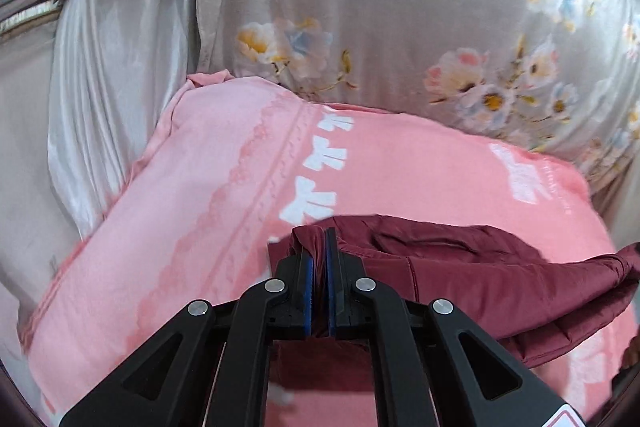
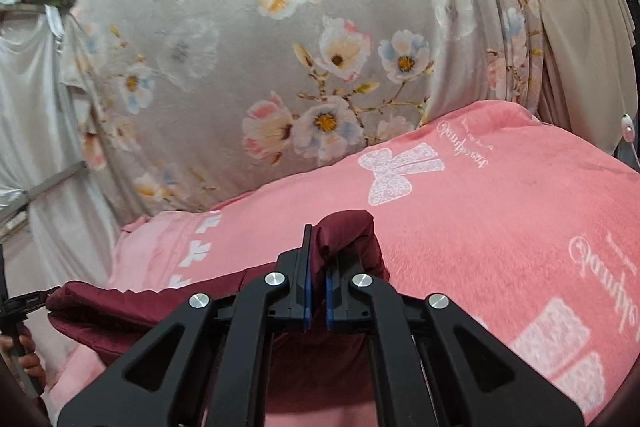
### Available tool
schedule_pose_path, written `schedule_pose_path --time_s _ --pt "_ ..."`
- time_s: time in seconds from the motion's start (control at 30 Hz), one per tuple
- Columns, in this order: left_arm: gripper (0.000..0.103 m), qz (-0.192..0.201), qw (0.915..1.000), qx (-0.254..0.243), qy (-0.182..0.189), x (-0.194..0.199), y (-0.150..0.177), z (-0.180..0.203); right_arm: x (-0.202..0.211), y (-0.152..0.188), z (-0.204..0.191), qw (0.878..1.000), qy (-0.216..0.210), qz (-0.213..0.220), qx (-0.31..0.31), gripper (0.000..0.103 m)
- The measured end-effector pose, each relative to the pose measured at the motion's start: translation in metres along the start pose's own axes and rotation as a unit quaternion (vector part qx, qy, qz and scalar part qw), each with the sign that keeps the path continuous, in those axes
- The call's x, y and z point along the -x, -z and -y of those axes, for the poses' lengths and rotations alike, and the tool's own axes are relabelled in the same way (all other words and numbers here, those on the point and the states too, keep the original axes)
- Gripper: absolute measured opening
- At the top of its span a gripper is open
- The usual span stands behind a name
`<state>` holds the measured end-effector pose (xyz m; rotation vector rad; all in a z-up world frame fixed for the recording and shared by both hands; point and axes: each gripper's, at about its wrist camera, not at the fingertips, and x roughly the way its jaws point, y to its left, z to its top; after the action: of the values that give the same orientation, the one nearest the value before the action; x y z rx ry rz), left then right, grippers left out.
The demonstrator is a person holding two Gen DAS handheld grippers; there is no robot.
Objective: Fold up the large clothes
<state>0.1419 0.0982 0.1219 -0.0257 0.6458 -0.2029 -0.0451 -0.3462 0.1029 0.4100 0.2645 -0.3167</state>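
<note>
A dark red padded garment (image 1: 472, 267) hangs above a pink blanket (image 1: 224, 187). In the left wrist view my left gripper (image 1: 319, 239) is shut on a bunched edge of the garment, and the cloth stretches away to the right. The right wrist view has my right gripper (image 2: 316, 259) shut on another bunched part of the same dark red garment (image 2: 352, 239), which trails down to the left. Both grippers hold it lifted off the pink blanket (image 2: 500, 211). At the far left edge of that view a hand (image 2: 24, 351) grips the other tool's handle.
A grey curtain with flowers (image 1: 400, 19) hangs right behind the bed; the same flowered curtain (image 2: 280, 47) fills the back of the right view. White satin drapery (image 1: 116, 67) hangs on the left. The pink blanket shows white bow prints (image 2: 396, 171).
</note>
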Motion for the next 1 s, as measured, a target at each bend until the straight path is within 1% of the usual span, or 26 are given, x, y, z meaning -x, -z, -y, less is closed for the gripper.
schedule_pose_path --time_s 0.03,0.07,0.13,0.2,0.27,0.37,0.43,0.53,0.63,0.67,0.73,0.77,0.8,0.83,0.87,0.9,0.93,0.97,1.0 --pt "0.004 -0.006 0.9999 -0.002 -0.011 -0.016 -0.004 0.003 -0.017 -0.001 -0.001 1.0 0.003 -0.006 0.001 0.003" --pt "0.004 -0.018 0.9995 -0.008 -0.025 -0.042 -0.01 0.008 -0.037 -0.002 -0.004 1.0 0.012 -0.012 0.002 0.003" --pt "0.004 -0.034 0.9987 -0.005 -0.038 -0.071 -0.013 0.008 -0.074 0.002 -0.007 0.999 0.03 -0.025 0.005 0.003" --pt "0.004 -0.054 0.9973 -0.006 -0.05 -0.107 -0.014 0.01 -0.102 0.01 -0.01 0.998 0.05 -0.035 0.014 0.003" --pt "0.006 -0.069 0.9957 -0.014 -0.061 -0.134 -0.013 0.013 -0.126 0.019 -0.01 0.997 0.064 -0.048 0.016 0.003" --pt "0.009 -0.094 0.9926 -0.017 -0.075 -0.172 -0.005 0.015 -0.159 0.031 -0.002 0.995 0.07 -0.075 -0.001 0.003" --pt "0.014 -0.105 0.9913 -0.015 -0.078 -0.193 0.001 0.013 -0.178 0.04 0.005 0.993 0.075 -0.09 -0.009 0.004" --pt "0.015 -0.114 0.9903 -0.015 -0.078 -0.212 0.01 0.011 -0.195 0.049 0.011 0.991 0.081 -0.107 -0.009 0.004" --pt "0.017 -0.114 0.9906 -0.015 -0.074 -0.223 0.015 0.012 -0.206 0.054 0.014 0.99 0.08 -0.12 -0.006 0.007" --pt "0.017 -0.115 0.9909 -0.011 -0.069 -0.225 0.015 0.01 -0.207 0.053 0.015 0.99 0.076 -0.121 -0.011 0.009" --pt "0.018 -0.118 0.9915 0.001 -0.053 -0.229 0.012 0.005 -0.202 0.048 0.021 0.992 0.051 -0.114 -0.033 0.015" --pt "0.019 -0.121 0.9918 0.014 -0.04 -0.229 0.009 0.0 -0.197 0.044 0.024 0.993 0.038 -0.107 -0.044 0.022" --pt "0.019 -0.121 0.9918 0.021 -0.033 -0.228 0.006 -0.003 -0.191 0.04 0.024 0.993 0.029 -0.101 -0.051 0.031" --pt "0.019 -0.12 0.992 0.03 -0.025 -0.225 0.002 -0.008 -0.181 0.036 0.026 0.994 0.02 -0.088 -0.059 0.035" --pt "0.021 -0.108 0.9931 0.038 -0.026 -0.217 -0.004 -0.014 -0.173 0.032 0.026 0.995 0.017 -0.078 -0.061 0.045" --pt "0.04 -0.084 0.9943 0.037 -0.055 -0.206 -0.011 -0.019 -0.164 0.027 0.026 0.996 0.015 -0.064 -0.059 0.053" --pt "0.069 -0.049 0.9938 0.033 -0.095 -0.191 -0.018 -0.023 -0.155 0.024 0.026 0.997 0.011 -0.052 -0.056 0.055" --pt "0.079 -0.019 0.9925 0.03 -0.117 -0.18 -0.024 -0.025 -0.144 0.019 0.024 0.998 0.007 -0.041 -0.052 0.055" --pt "0.081 0.016 0.9911 0.019 -0.131 -0.163 -0.031 -0.028 -0.138 0.016 0.022 0.998 0.003 -0.038 -0.049 0.055"
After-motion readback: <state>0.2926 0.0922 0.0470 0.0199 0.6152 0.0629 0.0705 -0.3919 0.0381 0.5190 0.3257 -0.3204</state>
